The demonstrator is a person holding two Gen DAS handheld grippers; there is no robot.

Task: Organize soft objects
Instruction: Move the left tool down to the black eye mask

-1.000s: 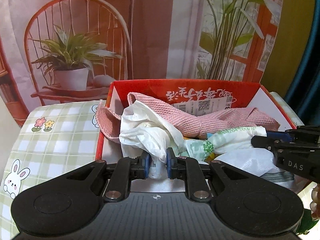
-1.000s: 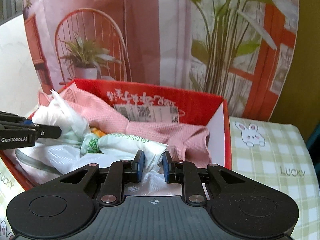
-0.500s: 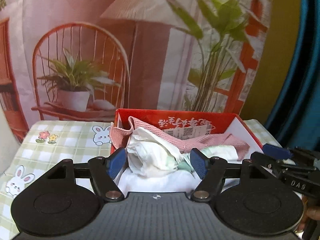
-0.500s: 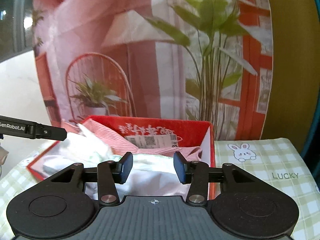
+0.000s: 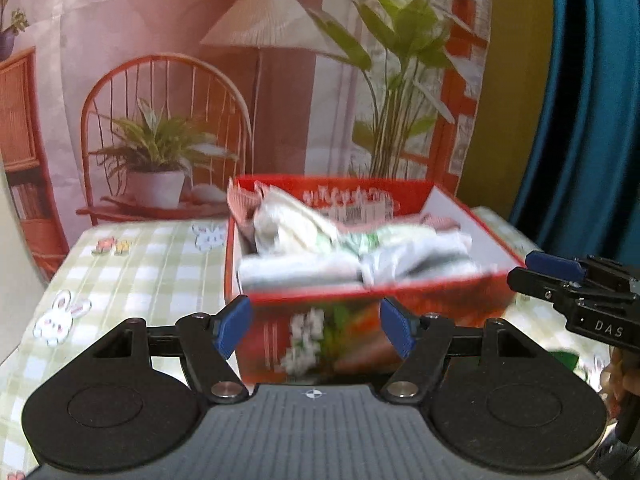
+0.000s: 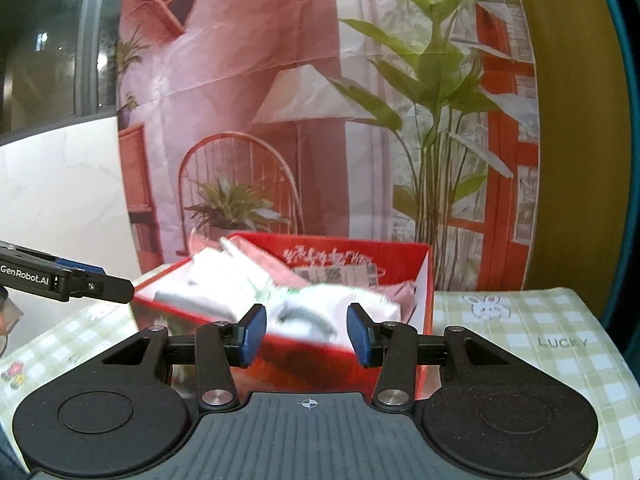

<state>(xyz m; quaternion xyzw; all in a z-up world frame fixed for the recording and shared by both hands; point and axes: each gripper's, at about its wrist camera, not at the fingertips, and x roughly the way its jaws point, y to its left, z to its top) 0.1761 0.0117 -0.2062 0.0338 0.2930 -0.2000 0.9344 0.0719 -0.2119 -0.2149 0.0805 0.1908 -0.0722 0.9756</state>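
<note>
A red cardboard box (image 5: 372, 294) stands on the checked tablecloth, filled with soft things: a pink knitted cloth (image 5: 240, 200), white plastic bags (image 5: 304, 268) and a white-green wrapped bundle (image 5: 376, 240). My left gripper (image 5: 316, 326) is open, drawn back in front of the box's near wall, nothing between its blue pads. In the right wrist view the same box (image 6: 424, 276) lies ahead with the white bundle (image 6: 320, 304) inside. My right gripper (image 6: 306, 334) is open and empty, short of the box. Each gripper shows at the edge of the other's view.
A green-checked tablecloth (image 5: 152, 264) with rabbit prints covers the table; "LUCKY" is printed on it (image 6: 562, 342) right of the box. A printed backdrop (image 5: 256, 80) of a chair, lamp and plants hangs behind. A blue curtain (image 5: 592, 120) hangs at the right.
Both grippers were shut on the white bags inside the box; they let go, opened and drew back and slightly up, so the box now sits farther ahead.
</note>
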